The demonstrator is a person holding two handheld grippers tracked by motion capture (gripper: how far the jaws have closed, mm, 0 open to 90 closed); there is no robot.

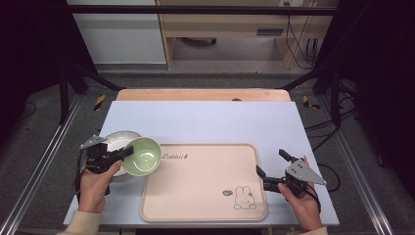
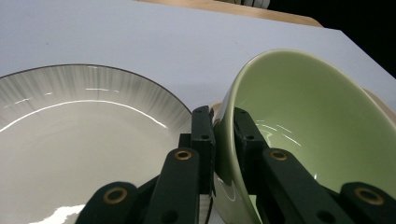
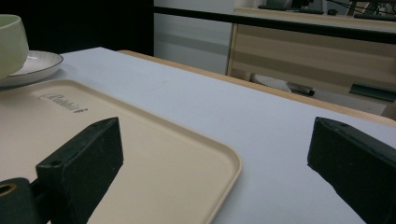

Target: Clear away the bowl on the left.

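Note:
A pale green bowl (image 1: 142,155) hangs tilted over the left edge of the beige rabbit tray (image 1: 205,205). My left gripper (image 1: 128,152) is shut on its near rim. In the left gripper view, one jaw of the left gripper (image 2: 219,116) sits inside the bowl (image 2: 303,121) and the other outside its wall. A white ribbed plate (image 1: 117,139) lies on the table just left of the tray, partly behind the bowl. My right gripper (image 1: 270,162) rests at the tray's right edge, open, with nothing between the jaws. In the right gripper view, the right gripper (image 3: 215,140) frames the tray's corner (image 3: 154,154).
The pale blue tabletop (image 1: 205,120) stretches behind the tray. The tray's surface holds a rabbit print (image 1: 243,197) and lettering (image 1: 173,156). A wooden desk (image 1: 220,24) and black frame bars stand beyond the table's far edge. Far off in the right gripper view are the bowl (image 3: 9,42) and plate (image 3: 37,63).

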